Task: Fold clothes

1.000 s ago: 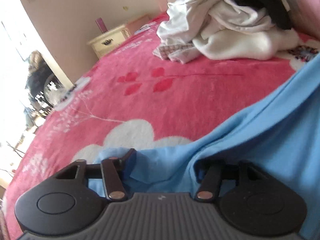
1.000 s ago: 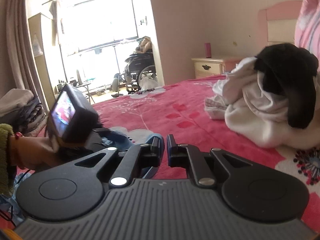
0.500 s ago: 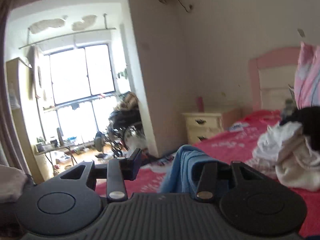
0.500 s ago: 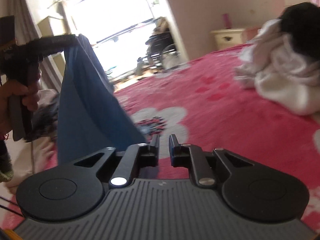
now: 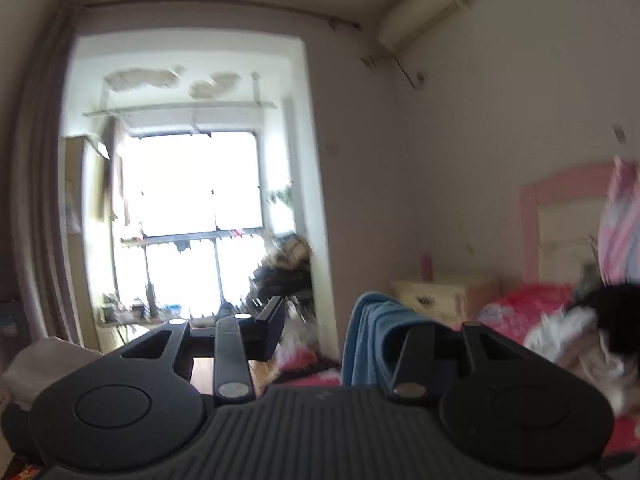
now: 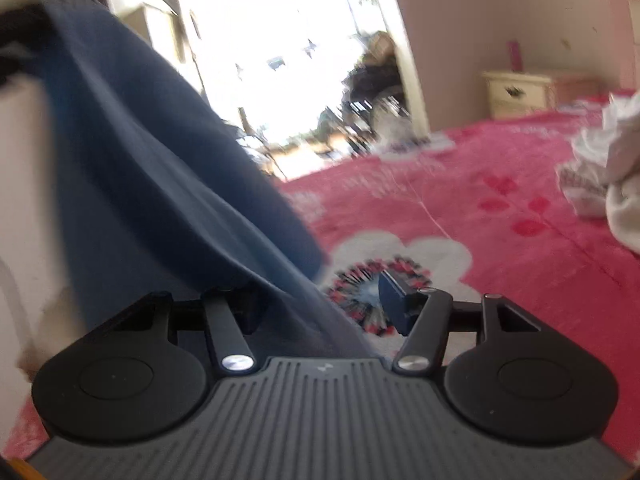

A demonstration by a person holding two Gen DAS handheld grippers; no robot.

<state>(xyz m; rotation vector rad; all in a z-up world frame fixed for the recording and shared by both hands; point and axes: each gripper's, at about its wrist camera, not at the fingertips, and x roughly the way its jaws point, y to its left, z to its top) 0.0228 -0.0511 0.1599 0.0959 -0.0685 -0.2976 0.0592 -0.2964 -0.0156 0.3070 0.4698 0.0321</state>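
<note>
A blue garment (image 6: 160,180) hangs in the air above the pink flowered bed cover (image 6: 480,220). In the left wrist view my left gripper (image 5: 340,328) is raised and open, its fingers wide apart. A fold of the blue garment (image 5: 372,332) lies draped over its right finger. My right gripper (image 6: 324,304) is open too. The cloth falls across its left finger and into the gap, while its right finger (image 6: 394,300) stays bare. The garment's top end runs up to a blurred black shape (image 6: 16,40) at the upper left.
A pile of white and black clothes (image 6: 616,168) sits on the far right of the bed, also in the left wrist view (image 5: 580,340). A cream nightstand (image 6: 516,92) stands by the pink headboard (image 5: 560,200). A wheelchair (image 6: 368,92) is in front of the bright window (image 5: 192,200).
My left gripper rose from the bed, lifting the blue garment with it. My right gripper was shut and has opened beside the hanging cloth.
</note>
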